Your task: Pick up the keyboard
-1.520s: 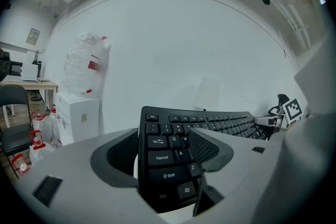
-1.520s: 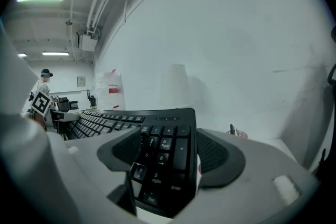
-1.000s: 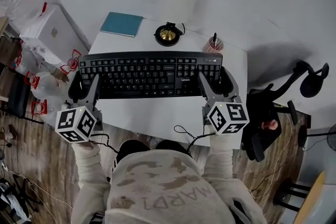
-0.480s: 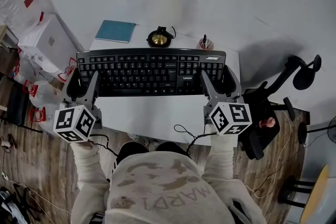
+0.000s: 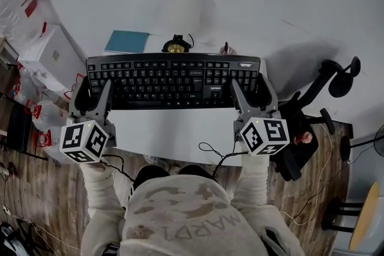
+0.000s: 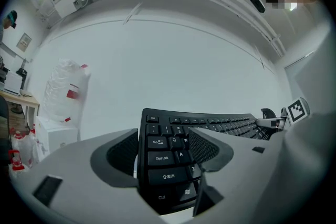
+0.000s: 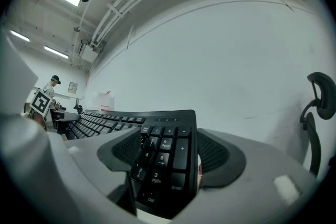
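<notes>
Head view shows left gripper (image 5: 93,96) and right gripper (image 5: 252,93) each clamped on one end of the keyboard (image 5: 171,81), lift step in hand; next move needs both raised evenly.

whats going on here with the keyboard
A person holds a gripper in each hand. The left gripper is clamped on the left end of the black keyboard and the right gripper on its right end, holding it level above the white table. A teal notebook lies on the table behind it.
</notes>
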`<state>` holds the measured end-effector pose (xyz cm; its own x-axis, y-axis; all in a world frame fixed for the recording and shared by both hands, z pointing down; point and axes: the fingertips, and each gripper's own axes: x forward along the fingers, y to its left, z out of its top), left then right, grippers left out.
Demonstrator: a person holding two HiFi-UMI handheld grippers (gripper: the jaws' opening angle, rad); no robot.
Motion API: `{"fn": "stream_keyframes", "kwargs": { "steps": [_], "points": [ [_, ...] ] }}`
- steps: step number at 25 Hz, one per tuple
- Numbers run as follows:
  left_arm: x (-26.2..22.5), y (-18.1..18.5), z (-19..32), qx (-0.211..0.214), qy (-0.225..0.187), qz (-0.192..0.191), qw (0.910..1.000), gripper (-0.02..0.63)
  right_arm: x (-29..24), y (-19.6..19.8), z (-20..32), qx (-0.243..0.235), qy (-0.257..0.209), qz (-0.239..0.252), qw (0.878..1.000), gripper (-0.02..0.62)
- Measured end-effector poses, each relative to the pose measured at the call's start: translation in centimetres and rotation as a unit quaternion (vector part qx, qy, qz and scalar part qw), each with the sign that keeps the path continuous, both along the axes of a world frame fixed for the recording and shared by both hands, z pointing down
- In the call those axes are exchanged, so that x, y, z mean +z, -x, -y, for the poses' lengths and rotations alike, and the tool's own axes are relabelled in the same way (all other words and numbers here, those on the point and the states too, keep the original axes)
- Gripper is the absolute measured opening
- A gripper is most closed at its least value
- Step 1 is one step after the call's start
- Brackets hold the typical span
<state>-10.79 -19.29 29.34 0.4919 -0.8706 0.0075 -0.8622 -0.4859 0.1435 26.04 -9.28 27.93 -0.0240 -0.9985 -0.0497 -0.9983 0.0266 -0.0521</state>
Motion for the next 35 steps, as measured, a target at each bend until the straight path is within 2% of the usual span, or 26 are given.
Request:
{"fn": "stream_keyframes", "kwargs": {
  "steps": [11,35],
  "points": [
    [-1.5,-0.3,0.1,0.012,-0.02,0.001,0.9997,0.296,-0.8,0.0,-1.0,0.013,-0.014,0.002,1.0,0.342],
    [-1.5,-0.3,0.4,0.017,-0.023,-0.001,0.9996,0.296,-0.5,0.2,-1.5,0.021,-0.02,0.003,1.0,0.341]
  ]
}}
